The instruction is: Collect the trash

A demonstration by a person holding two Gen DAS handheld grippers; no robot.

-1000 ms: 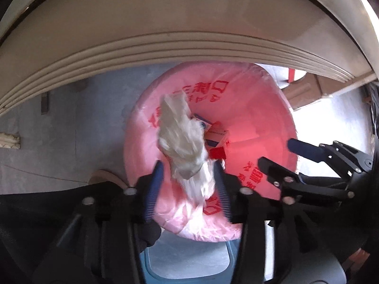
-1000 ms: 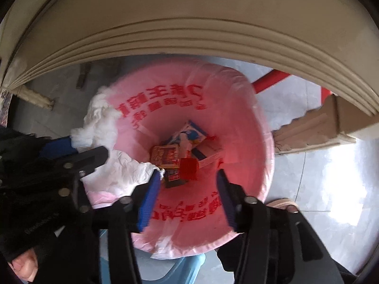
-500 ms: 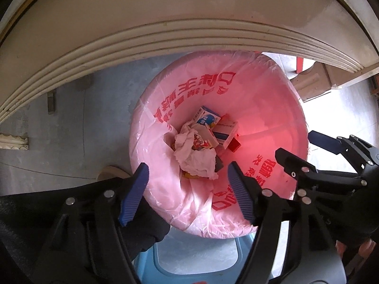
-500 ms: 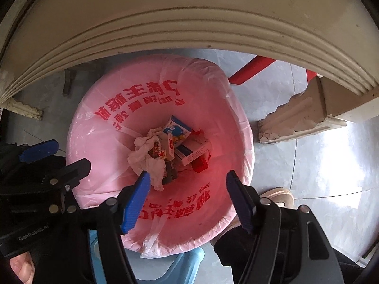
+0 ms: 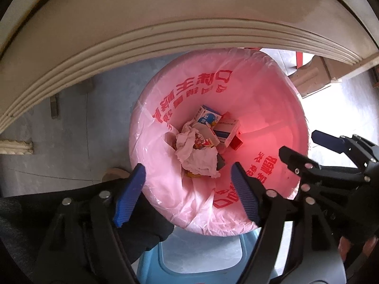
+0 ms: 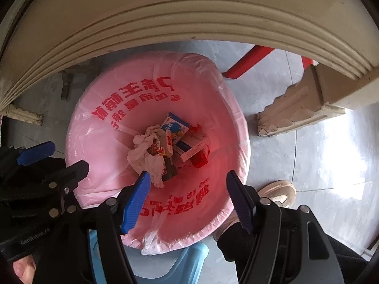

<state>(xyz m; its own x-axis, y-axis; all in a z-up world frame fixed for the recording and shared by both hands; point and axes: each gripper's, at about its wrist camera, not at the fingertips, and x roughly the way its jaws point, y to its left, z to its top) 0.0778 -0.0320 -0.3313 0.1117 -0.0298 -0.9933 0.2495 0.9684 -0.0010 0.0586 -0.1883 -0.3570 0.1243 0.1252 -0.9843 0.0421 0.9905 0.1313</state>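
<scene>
Left gripper points straight down, blue pads spread wide and still opening, nothing between them. Its left pad sits low-left of the gap, right pad low-right. Right gripper also points straight down, jaws parted and steady, nothing gripped. The two grippers hang side by side, close, not touching: in the left wrist view the right gripper shows to the right of the left one. A bare hand shows under the left gripper's body. A shoe just right of the right gripper's right pad.
</scene>
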